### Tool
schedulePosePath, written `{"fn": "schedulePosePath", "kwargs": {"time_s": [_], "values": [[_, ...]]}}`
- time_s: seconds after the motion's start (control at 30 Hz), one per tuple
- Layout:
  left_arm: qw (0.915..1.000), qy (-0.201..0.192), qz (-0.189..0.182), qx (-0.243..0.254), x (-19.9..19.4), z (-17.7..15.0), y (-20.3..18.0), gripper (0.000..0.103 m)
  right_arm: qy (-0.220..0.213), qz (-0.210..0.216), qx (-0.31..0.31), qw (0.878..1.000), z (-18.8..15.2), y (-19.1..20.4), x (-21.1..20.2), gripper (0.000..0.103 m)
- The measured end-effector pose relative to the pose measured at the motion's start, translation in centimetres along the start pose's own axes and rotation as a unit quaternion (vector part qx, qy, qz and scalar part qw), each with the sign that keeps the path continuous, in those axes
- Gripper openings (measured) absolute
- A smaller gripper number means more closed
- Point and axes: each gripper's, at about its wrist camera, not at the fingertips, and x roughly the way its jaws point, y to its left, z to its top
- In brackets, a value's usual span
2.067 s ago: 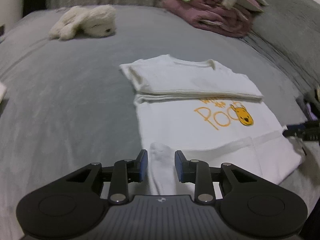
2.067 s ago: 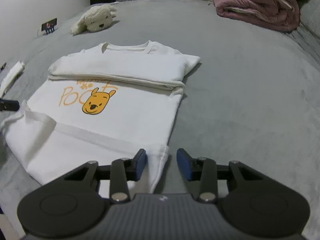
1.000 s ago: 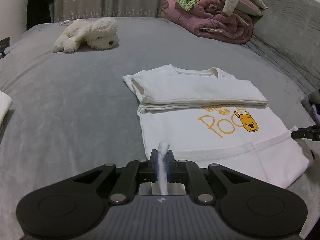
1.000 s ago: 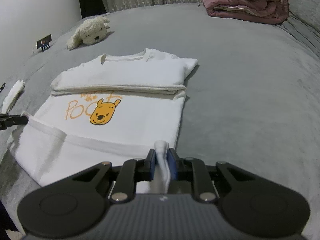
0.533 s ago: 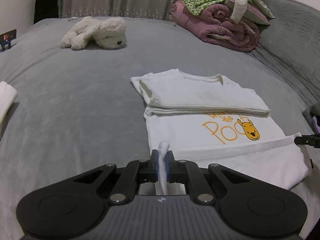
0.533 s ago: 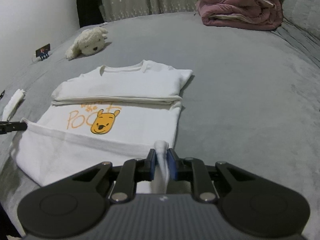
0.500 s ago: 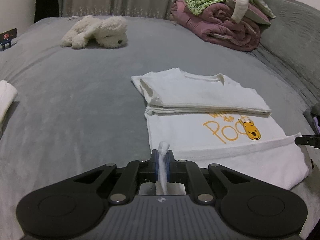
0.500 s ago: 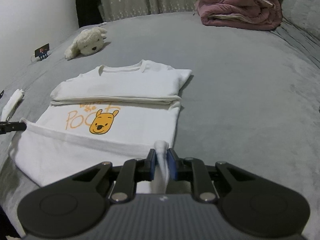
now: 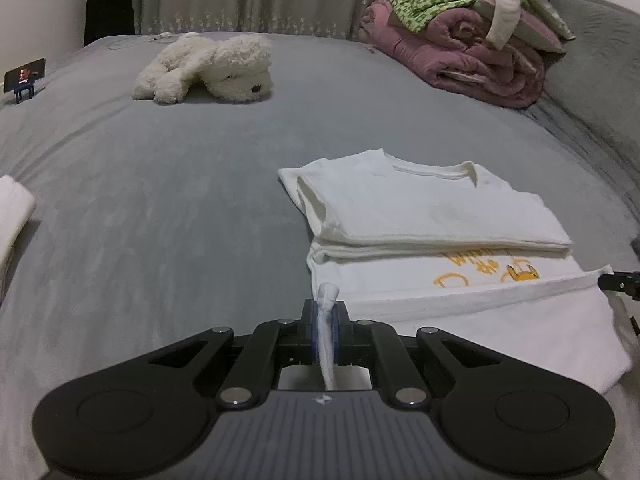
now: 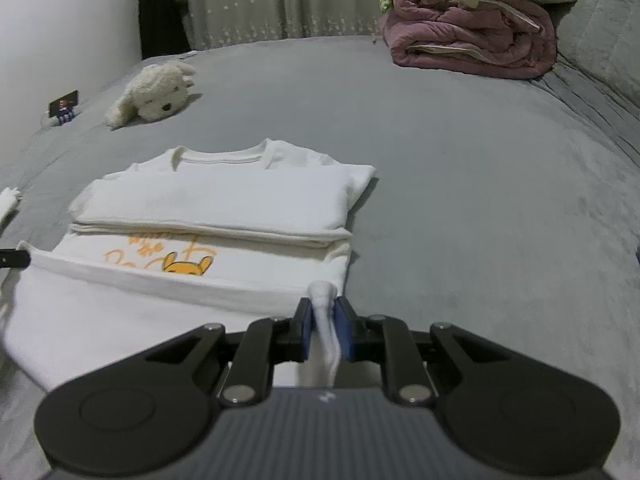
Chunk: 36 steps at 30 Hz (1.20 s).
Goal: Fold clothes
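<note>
A white T-shirt [image 9: 432,216] [image 10: 224,200] with an orange bear print lies on the grey bed, its collar end folded into a thick band. My left gripper [image 9: 325,320] is shut on the left corner of the hem, which sticks up white between the blue pads. My right gripper [image 10: 325,312] is shut on the right hem corner. The hem edge [image 9: 480,292] [image 10: 160,280] is lifted and stretched between both grippers, covering the lower half of the bear print. The right gripper's tip [image 9: 618,282] shows at the left wrist view's right edge.
A white plush dog [image 9: 208,68] [image 10: 152,96] lies further back on the grey bedspread [image 9: 140,200]. A rolled mauve quilt [image 9: 472,64] [image 10: 472,28] with clothes piled on top sits at the back right. A folded white cloth [image 9: 12,216] lies at the left edge.
Both grippers have carried the hem forward towards the collar end; the lifted edge now hides the lower part of the print and bear face. Both grips stay shut.
</note>
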Motion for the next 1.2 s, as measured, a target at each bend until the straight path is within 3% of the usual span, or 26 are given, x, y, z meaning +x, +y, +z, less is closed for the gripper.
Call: {"fn": "schedulePosePath", "kwargs": {"time_s": [0.37,0.53,0.7,0.87,1.2], "values": [[0.9996,0.017,0.021,-0.009,2.8,0.5,0.1,0.009,0.011,-0.028,0.002,1.0,0.9,0.3,3.5,0.014],[0.9989,0.025,0.013,-0.037,3.1,0.5,0.7,0.014,0.016,-0.035,0.011,0.999,0.7,0.4,4.0,0.017],[0.9988,0.026,0.007,-0.042,2.8,0.5,0.9,0.014,0.013,-0.036,0.029,0.999,0.6,0.0,3.5,0.018],[0.9968,0.024,-0.001,-0.076,1.6,0.4,2.4,0.027,0.015,-0.036,0.059,0.998,0.4,-0.9,2.4,0.021],[0.9948,0.027,-0.027,-0.095,-1.4,-2.6,3.3,0.027,0.028,0.0,0.094,0.995,-2.6,-1.4,-0.8,0.021]]}}
